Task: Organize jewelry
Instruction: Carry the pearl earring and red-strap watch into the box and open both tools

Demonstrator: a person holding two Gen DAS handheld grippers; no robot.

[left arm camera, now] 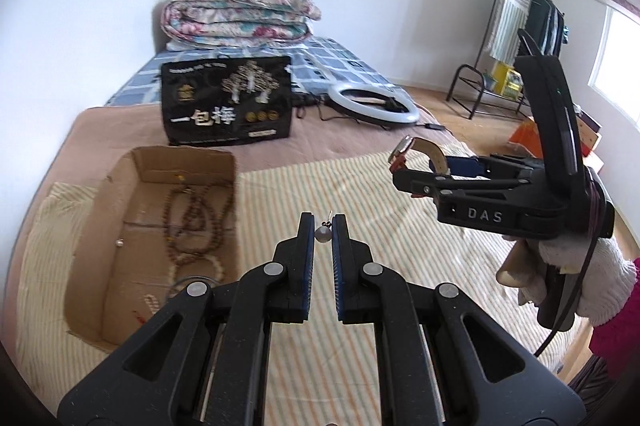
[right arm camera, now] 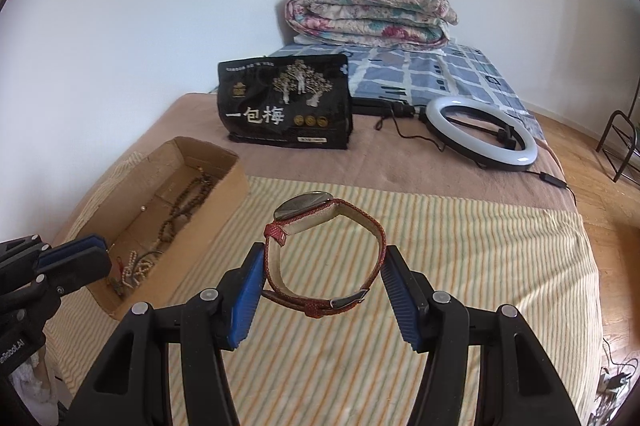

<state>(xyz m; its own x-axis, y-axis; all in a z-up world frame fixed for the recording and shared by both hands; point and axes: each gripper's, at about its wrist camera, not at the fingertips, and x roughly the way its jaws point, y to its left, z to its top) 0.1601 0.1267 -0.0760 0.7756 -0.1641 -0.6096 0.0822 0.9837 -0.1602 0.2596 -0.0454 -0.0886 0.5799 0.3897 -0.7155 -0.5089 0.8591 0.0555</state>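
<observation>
Watch point(right arm camera: 326, 250) with red strap squeezed across its loop between right gripper point(right arm camera: 322, 290) pads, held above striped cloth point(right arm camera: 460, 286). Small pearl earring point(left arm camera: 322, 232) pinched in nearly closed left gripper point(left arm camera: 322, 226) — thin hook only. Cardboard box point(right arm camera: 236, 182) at nine o'clock, beaded necklaces point(left arm camera: 192, 218) already inside. Risks, by judgement: strap loop springing out sideways under uneven pressure; earring slipping from so slight a pinch and vanishing into cloth folds — or snagging beads on release into box.

The left gripper point(left arm camera: 322, 226) pinches a small earring point(left arm camera: 323, 233) beside the cardboard box point(left arm camera: 116, 186).
</observation>
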